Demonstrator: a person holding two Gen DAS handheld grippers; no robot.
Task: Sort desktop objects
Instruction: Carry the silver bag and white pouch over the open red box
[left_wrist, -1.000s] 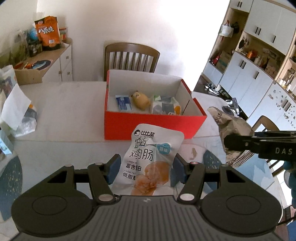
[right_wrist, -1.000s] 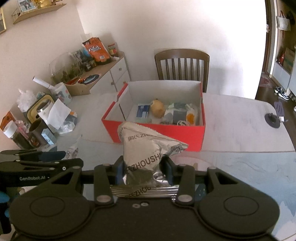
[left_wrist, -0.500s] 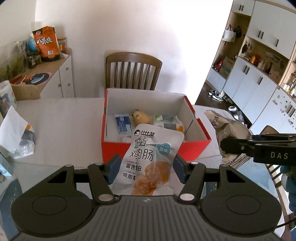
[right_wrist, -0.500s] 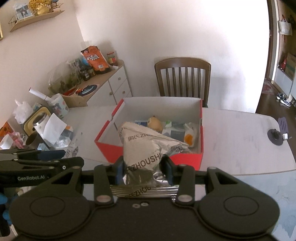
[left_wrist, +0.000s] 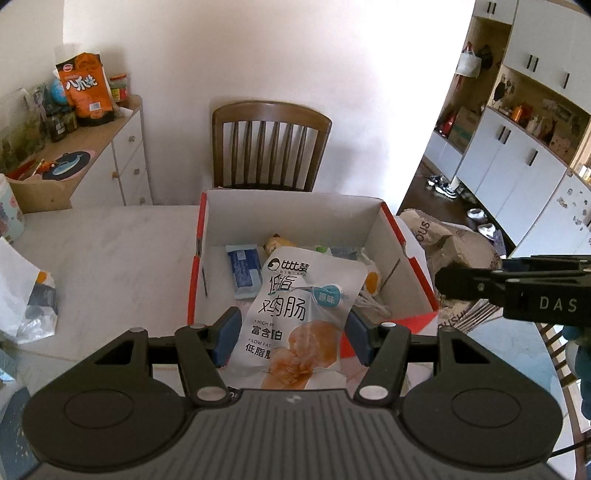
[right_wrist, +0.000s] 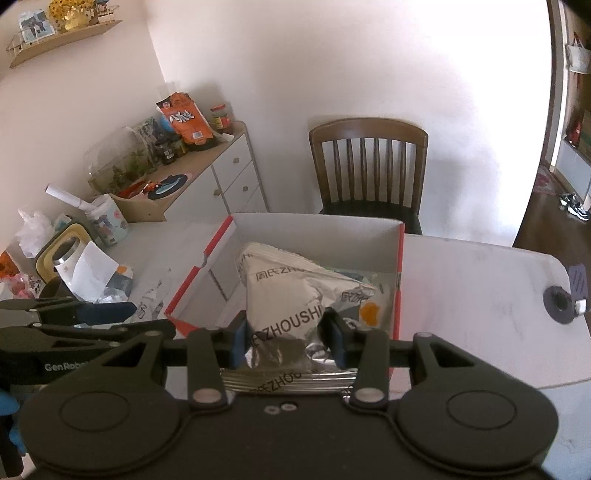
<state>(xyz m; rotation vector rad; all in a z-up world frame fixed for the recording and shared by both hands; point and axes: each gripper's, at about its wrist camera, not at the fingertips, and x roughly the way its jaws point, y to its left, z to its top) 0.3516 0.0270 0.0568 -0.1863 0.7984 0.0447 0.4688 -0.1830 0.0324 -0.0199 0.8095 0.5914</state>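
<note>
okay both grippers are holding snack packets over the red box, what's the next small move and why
Probably open the left gripper to drop the white sausage pouch: it already hangs above the red box. The right gripper, gripping the silver packet, can follow.

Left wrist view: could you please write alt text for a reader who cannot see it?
The left gripper holds a white chicken sausage packet over an open red box that already contains small items. The right gripper enters from the right, and a wooden chair stands behind the table.
</note>
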